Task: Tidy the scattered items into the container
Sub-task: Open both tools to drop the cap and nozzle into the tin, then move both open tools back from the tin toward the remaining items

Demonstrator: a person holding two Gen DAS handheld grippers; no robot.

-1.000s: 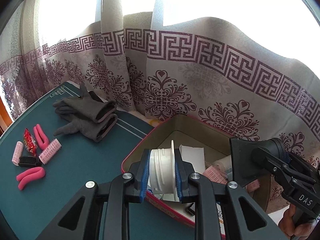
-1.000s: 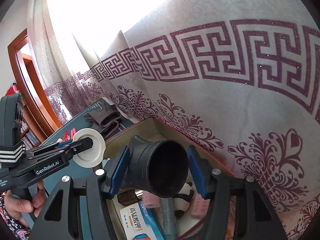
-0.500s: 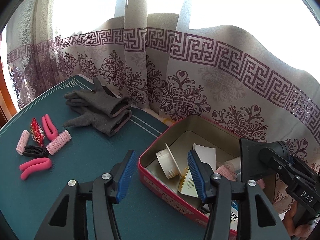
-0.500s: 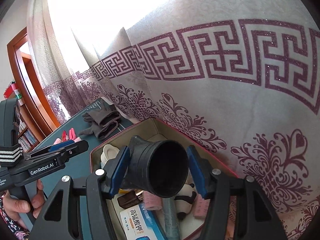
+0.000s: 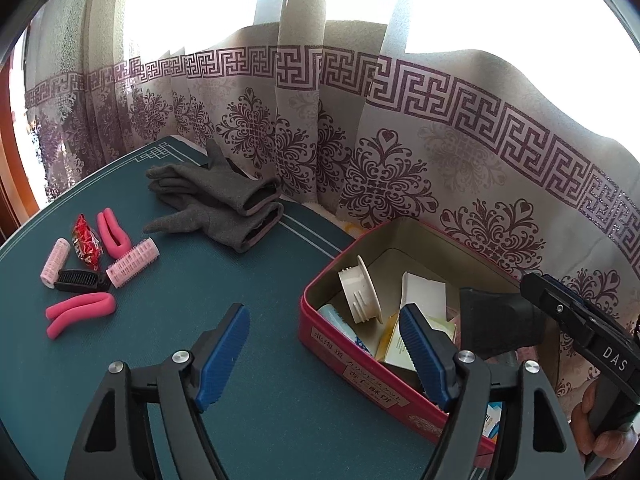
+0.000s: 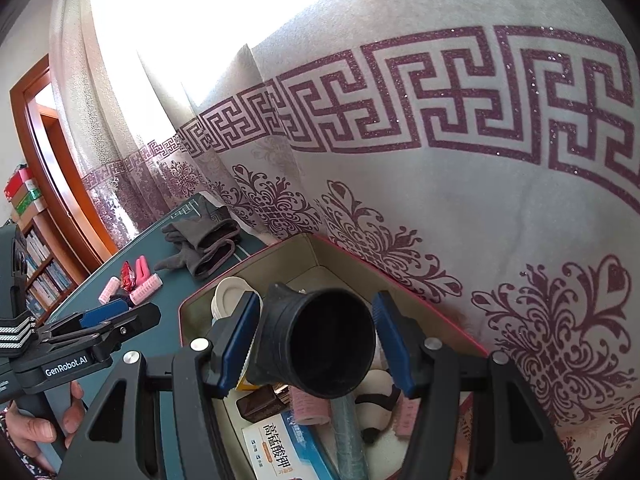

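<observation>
The red tin box (image 5: 360, 354) stands on the green table at the right; it also shows in the right wrist view (image 6: 192, 300). A white flanged plastic fitting (image 5: 358, 294) lies inside it at the near left corner. My left gripper (image 5: 326, 356) is open and empty, above the box's near left corner. My right gripper (image 6: 316, 342) holds a black funnel-shaped tube (image 6: 320, 344) over the box; its left pad touches the tube and a small gap shows at the right pad. The tube also shows in the left wrist view (image 5: 496, 326).
On the table at the left lie grey gloves (image 5: 224, 204), pink foam curlers (image 5: 78, 312), pink roller curlers (image 5: 132, 262), a red wrapper (image 5: 86, 242) and a black comb piece (image 5: 78, 280). The box holds cartons, paper and curlers. A patterned curtain (image 5: 380, 160) hangs right behind.
My left gripper opened and let the white fitting drop into the box, then drew back and to the left. My right gripper's hold on the black tube has loosened over the box.
</observation>
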